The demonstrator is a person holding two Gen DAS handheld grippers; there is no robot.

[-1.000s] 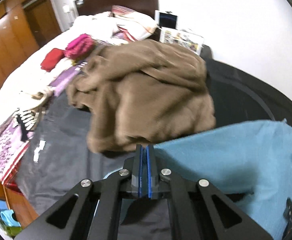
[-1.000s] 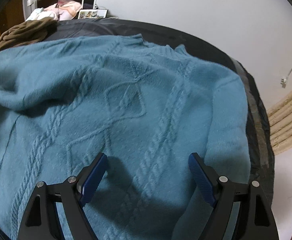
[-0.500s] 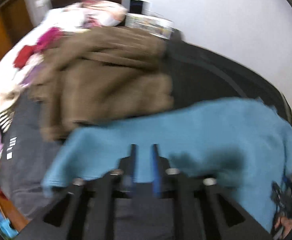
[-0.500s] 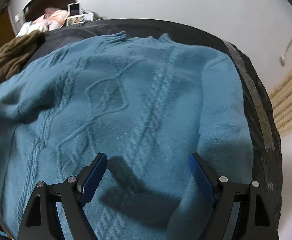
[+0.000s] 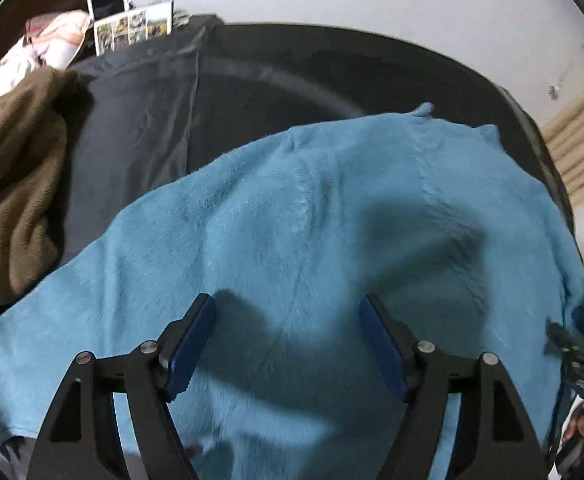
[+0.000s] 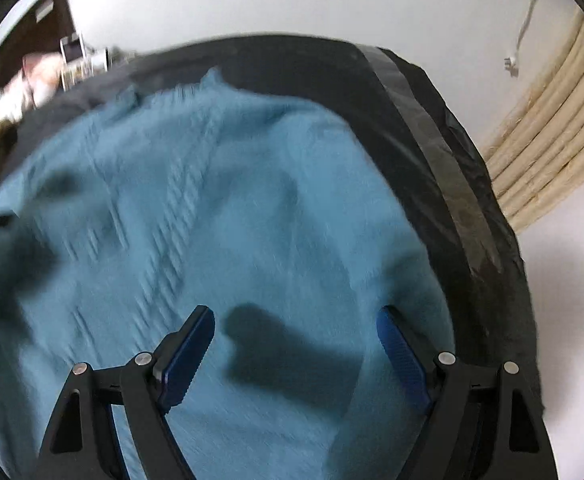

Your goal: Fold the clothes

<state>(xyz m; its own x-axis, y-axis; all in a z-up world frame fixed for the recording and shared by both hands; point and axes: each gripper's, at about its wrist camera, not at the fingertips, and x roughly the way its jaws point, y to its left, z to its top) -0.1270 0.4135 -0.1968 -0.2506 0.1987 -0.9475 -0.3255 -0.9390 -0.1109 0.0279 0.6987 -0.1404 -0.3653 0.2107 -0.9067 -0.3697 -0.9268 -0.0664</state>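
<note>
We are holding the left gripper point(image 5: 285, 342) and right gripper point(image 6: 296, 346), jaws apart, over the blue sweater point(image 5: 312, 220). A brown garment point(image 5: 11, 184) is lying left of the sweater. We are reading no labels.

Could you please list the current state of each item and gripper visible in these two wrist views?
Left gripper: jaws open, empty, above the sweater.
Right gripper: jaws open, empty, above the sweater.
Blue cable-knit sweater: spread out on the dark cover, not folded yet.
Brown garment: crumpled in a heap, unfolded.
Dark cover: laid over the surface, slightly wrinkled.
</note>
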